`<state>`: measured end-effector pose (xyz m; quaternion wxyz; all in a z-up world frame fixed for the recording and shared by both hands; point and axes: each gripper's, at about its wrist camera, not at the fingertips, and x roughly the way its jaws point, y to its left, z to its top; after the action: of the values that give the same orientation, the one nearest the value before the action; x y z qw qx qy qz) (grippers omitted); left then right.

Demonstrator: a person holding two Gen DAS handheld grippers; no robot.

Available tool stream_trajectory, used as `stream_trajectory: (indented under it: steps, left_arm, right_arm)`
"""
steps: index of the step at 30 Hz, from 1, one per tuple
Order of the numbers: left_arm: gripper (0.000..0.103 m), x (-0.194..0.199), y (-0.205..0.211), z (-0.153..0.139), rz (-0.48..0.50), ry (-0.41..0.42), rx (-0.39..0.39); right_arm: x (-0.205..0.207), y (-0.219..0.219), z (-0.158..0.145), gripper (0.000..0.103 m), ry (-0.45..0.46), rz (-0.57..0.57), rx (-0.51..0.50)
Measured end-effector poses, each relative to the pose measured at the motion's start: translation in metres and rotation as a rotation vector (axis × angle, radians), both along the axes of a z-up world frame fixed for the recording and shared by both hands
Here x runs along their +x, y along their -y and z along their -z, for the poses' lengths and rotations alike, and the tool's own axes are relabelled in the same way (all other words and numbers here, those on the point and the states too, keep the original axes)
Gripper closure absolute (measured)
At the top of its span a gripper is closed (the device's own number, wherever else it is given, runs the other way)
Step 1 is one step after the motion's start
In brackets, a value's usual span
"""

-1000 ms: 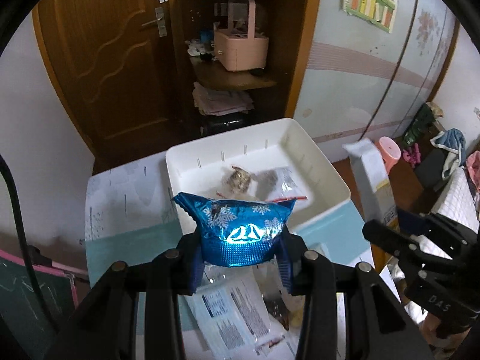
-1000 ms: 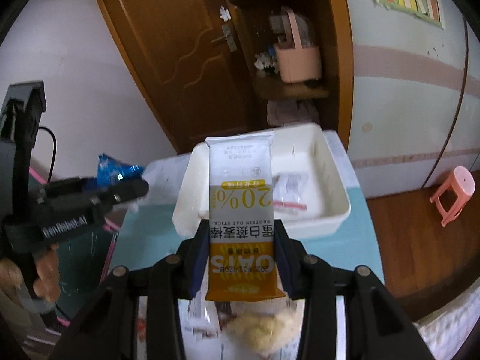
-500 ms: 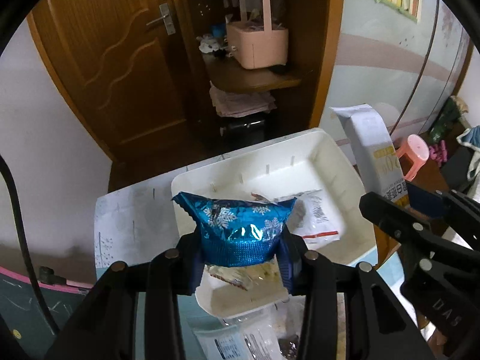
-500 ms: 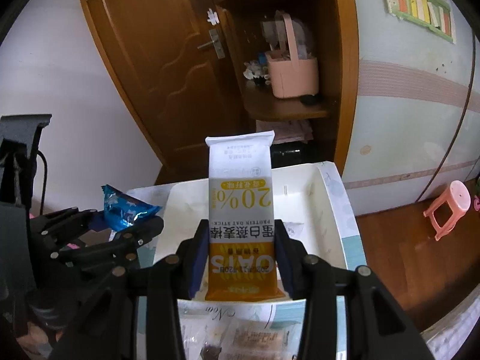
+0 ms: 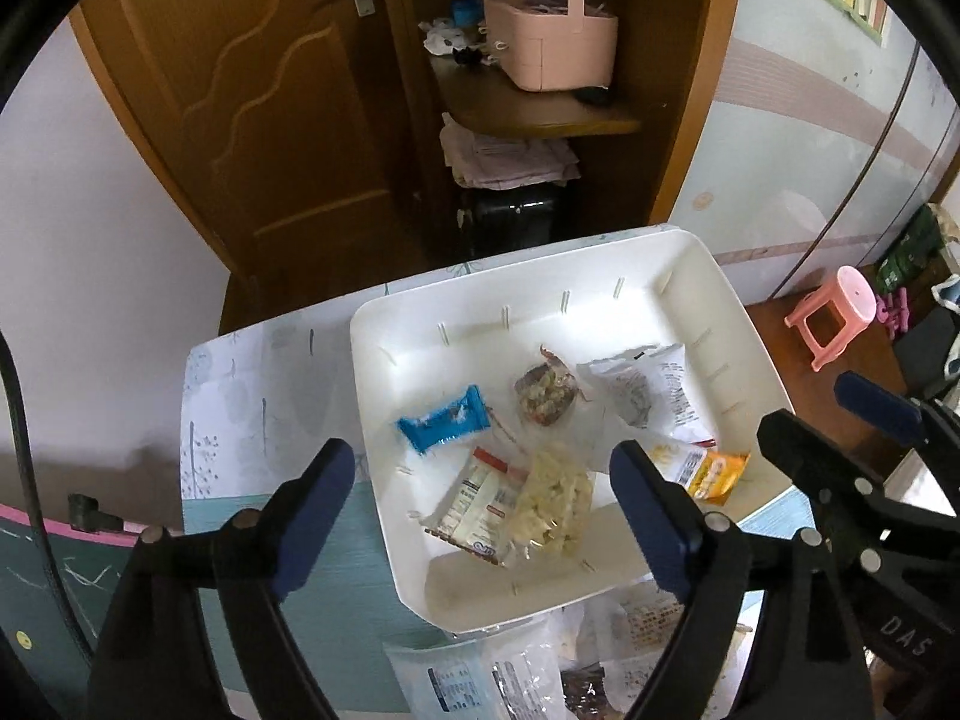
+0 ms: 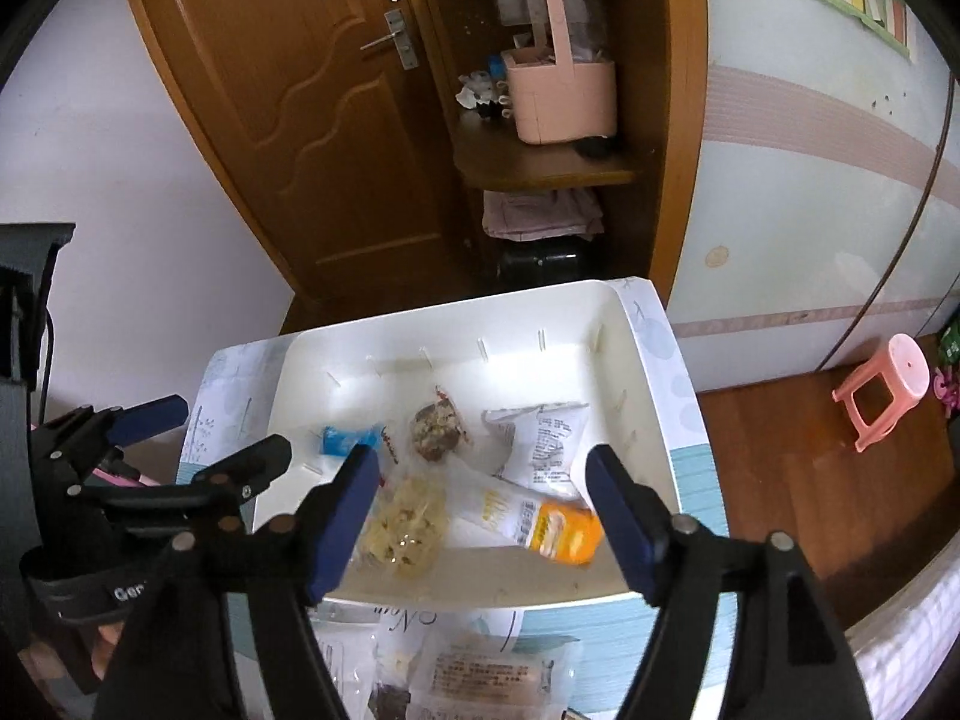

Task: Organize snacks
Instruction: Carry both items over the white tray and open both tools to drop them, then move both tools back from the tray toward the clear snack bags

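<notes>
Wooden door (image 5: 240,90) behind, white tray (image 5: 714,276) holding snacks, left gripper (image 5: 480,486) and right gripper (image 6: 483,498) poised above, both spread wide, empty.

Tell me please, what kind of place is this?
Probably a room in a home: a wooden door, a pink basket on a corner shelf, and a small pink plastic stool on wooden floor.

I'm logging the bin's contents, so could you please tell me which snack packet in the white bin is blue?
The small blue packet at the left side of the white bin; the packets beside it are clear, white or white-and-orange.
</notes>
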<state>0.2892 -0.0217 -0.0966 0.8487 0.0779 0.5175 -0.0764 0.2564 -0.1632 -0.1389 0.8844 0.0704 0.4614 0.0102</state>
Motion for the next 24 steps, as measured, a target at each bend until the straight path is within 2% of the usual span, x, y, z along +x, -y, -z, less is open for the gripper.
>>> stream_trajectory:
  steps: [24]
  left_arm:
    - [0.016, -0.053, -0.011, -0.039, 0.052, 0.042, -0.056]
  right_arm:
    - [-0.049, -0.011, -0.031, 0.030, 0.057, 0.004, -0.010]
